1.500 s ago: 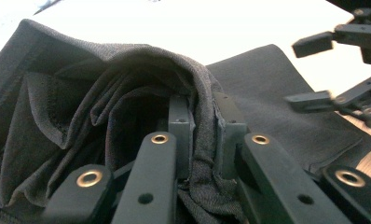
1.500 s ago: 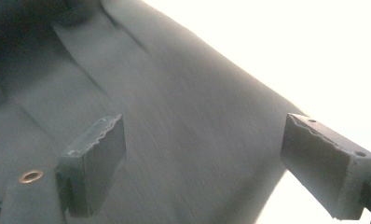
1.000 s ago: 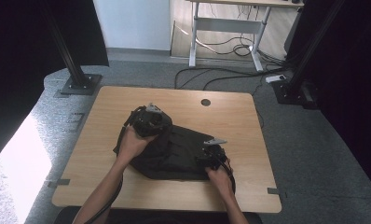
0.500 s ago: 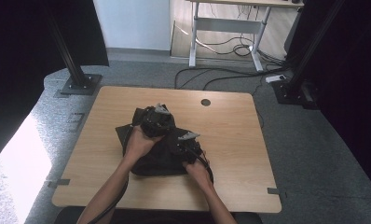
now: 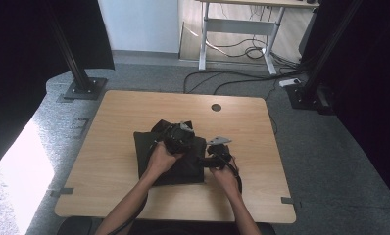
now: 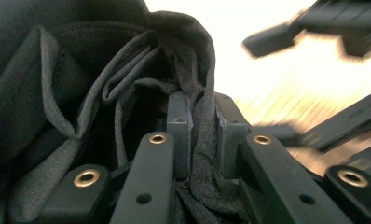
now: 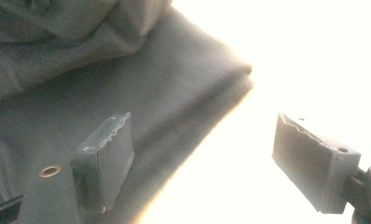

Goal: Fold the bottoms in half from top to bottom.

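High view: the folded black garment (image 5: 171,161) lies mid-table (image 5: 109,127). The left gripper (image 5: 179,136), over the garment's far part, pinches a fold; the right gripper (image 5: 213,155), jaws wide and just opening, flanks its right edge.

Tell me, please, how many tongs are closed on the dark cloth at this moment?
1. The left tongs are shut on a fold of the dark cloth near its middle. The right tongs are open, at the cloth's right edge, gripping nothing.

One dark folded garment (image 5: 171,161) on one wooden table (image 5: 109,147); two grippers: left gripper (image 5: 179,136); right gripper (image 5: 213,157).
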`<state>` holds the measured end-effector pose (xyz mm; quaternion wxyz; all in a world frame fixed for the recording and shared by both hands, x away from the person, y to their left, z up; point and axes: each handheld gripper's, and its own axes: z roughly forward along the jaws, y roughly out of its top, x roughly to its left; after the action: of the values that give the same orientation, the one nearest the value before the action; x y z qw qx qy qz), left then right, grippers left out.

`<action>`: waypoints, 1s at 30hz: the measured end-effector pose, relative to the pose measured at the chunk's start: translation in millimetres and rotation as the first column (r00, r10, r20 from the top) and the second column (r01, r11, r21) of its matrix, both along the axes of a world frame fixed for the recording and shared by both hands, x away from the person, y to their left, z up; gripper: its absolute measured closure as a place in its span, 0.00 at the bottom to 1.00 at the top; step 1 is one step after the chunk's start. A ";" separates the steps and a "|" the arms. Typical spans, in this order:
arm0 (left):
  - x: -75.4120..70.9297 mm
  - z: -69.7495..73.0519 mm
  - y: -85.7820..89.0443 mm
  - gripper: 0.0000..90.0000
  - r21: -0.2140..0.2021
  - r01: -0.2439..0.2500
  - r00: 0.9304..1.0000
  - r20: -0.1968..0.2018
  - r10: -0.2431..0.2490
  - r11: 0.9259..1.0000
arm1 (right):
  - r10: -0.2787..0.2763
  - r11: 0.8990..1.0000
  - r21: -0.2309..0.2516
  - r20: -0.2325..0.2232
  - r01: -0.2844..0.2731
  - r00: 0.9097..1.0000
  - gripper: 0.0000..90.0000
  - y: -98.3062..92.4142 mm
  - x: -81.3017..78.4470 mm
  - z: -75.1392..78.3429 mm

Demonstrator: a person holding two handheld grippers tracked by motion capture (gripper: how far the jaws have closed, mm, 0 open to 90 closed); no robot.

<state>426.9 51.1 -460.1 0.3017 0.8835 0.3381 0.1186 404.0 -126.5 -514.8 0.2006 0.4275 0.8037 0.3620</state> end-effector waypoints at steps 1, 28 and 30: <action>0.0 -4.2 -4.1 0.87 0.015 -0.001 1.000 -0.001 0.001 1.000 | -0.015 1.000 -0.017 0.000 0.015 1.000 0.23 -8.9 -2.5 0.3; 5.6 -38.4 -26.2 0.48 0.024 0.062 0.984 -0.168 -0.057 0.998 | -0.136 0.991 0.000 -0.041 0.136 0.990 0.19 -98.7 -30.3 -37.7; 6.8 -28.2 -21.9 0.44 -0.020 0.071 0.981 -0.178 -0.073 0.997 | -0.134 0.991 0.013 -0.022 0.134 0.991 0.17 -99.6 -30.4 -40.3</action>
<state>433.7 29.2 -488.3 0.2801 0.9003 0.3323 0.0257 373.6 -226.1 -555.2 0.2128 0.4859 0.7725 0.3490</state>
